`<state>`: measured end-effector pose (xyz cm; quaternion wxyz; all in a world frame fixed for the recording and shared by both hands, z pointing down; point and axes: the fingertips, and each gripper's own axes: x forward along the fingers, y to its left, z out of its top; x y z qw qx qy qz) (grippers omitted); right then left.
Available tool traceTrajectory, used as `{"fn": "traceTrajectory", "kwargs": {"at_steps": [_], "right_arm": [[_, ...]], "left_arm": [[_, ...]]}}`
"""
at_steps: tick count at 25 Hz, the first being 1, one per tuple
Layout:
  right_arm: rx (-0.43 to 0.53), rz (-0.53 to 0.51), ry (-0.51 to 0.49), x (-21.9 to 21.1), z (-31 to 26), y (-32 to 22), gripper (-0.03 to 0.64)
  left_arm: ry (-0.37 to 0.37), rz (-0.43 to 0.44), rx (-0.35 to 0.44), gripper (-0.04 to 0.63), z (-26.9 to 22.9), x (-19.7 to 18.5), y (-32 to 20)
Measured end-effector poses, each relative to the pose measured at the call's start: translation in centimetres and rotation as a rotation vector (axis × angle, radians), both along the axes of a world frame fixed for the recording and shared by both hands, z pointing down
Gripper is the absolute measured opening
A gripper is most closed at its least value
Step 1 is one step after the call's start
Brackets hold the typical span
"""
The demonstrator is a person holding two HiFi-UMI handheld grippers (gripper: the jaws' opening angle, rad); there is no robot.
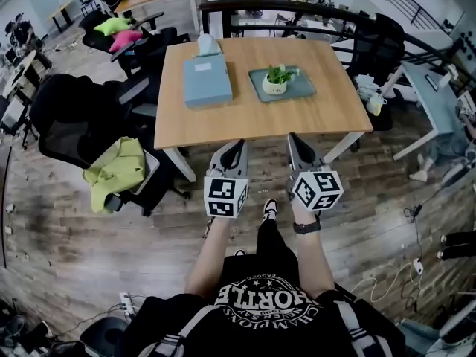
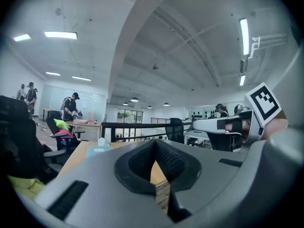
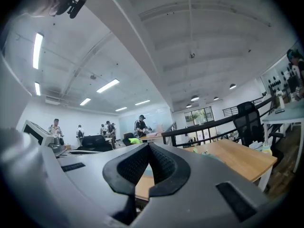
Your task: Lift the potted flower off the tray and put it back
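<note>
A small potted flower [image 1: 276,79], green leaves in a white pot, stands on a teal tray [image 1: 300,88] at the far right of a wooden table [image 1: 253,117]. Both grippers hang level just short of the table's near edge, apart from the pot. My left gripper [image 1: 231,148] is shut with nothing in it, and its black pads [image 2: 167,161] meet in the left gripper view. My right gripper [image 1: 297,143] is shut and empty too; its pads [image 3: 164,165] close together in the right gripper view. Neither gripper view shows the pot clearly.
A light blue tissue box [image 1: 207,80] lies on the table's left half. Black office chairs [image 1: 71,121] crowd the left side, one with a yellow-green cloth [image 1: 115,171]. A black railing [image 1: 297,10] runs behind the table. A white desk [image 1: 435,99] stands at the right.
</note>
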<state>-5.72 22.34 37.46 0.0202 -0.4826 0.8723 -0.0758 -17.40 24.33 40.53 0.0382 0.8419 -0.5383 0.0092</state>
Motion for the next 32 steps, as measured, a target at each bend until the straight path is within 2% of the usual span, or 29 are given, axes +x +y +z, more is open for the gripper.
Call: {"fn": "traceTrajectory", "kwargs": {"at_steps": [6, 10, 12, 15, 19, 25, 29, 32], "right_arm": [[-0.006, -0.026, -0.019, 0.6, -0.3, -7.0, 0.015], [-0.022, -0.018, -0.016, 2.6, -0.7, -12.0, 0.014], [-0.039, -0.046, -0.025, 3.3, -0.8, -14.3, 0.012], [-0.064, -0.122, -0.031, 3.6, -0.5, -17.0, 0.012], [-0.072, -0.112, -0.038, 5.2, -0.3, -20.8, 0.014], [-0.122, -0.095, -0.036, 8.3, 0.8, -25.8, 0.014], [-0.160, -0.095, -0.044, 10.2, 2.1, -28.4, 0.014], [-0.176, -0.102, -0.058, 11.0, 2.7, -30.1, 0.014]], "left_arm": [[-0.024, -0.043, 0.028, 0.017, -1.4, 0.5, -6.8], [-0.027, -0.027, 0.022, 0.017, -1.9, 2.2, -11.2], [-0.047, -0.028, 0.006, 0.017, -1.9, 2.6, -13.4], [-0.067, -0.078, -0.020, 0.017, -1.8, 2.0, -16.3], [-0.075, -0.152, -0.005, 0.017, -2.5, 1.3, -19.6], [-0.010, -0.139, 0.028, 0.017, -3.2, 3.5, -24.2], [0.022, -0.071, 0.015, 0.017, -2.6, 6.7, -26.8], [0.008, -0.053, 0.021, 0.017, -2.2, 8.5, -28.2]]}}
